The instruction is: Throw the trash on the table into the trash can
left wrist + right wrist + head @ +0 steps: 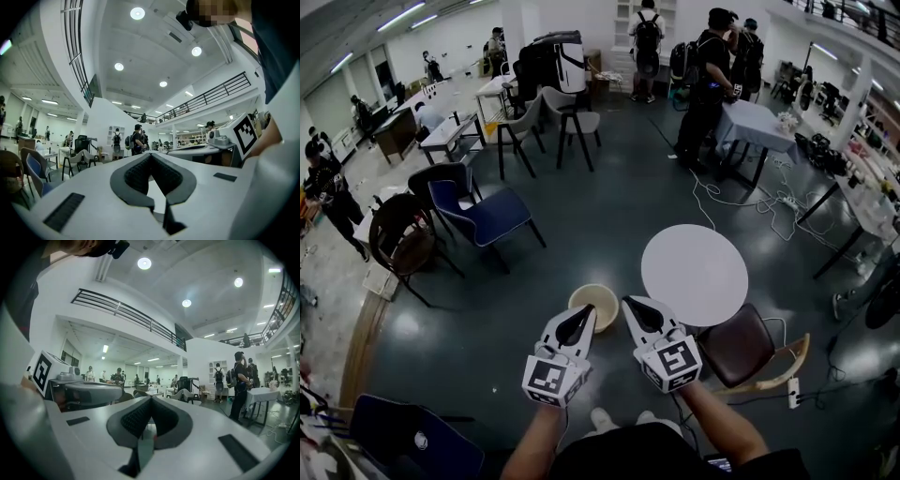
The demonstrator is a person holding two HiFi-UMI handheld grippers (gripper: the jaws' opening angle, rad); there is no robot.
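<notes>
The left gripper [586,311] and the right gripper [633,305] were held side by side, close to the person's body and pointing away from it. Each had a marker cube at its near end. In the left gripper view the two dark ribbed pads [140,174] met at the tip with nothing between them. In the right gripper view the pads [137,418] were likewise pressed together on nothing. Both grippers were closed and empty.

The trash can [605,295], a round beige bin, stood on the dark floor [609,216] just beyond the grippers. The left gripper's tip overlapped its near rim in the head view. The can's inside looked pale, and no contents could be made out.

The table [694,274], round and white, stood just right of the can, past the right gripper. A brown chair [739,345] sat against its near right side.

To the far left was a blue chair [487,214] with darker chairs beside it. Farther off, several people [705,84] with backpacks stood by a table with a white cloth [755,124]. White cables [741,199] ran across the floor on the right.
</notes>
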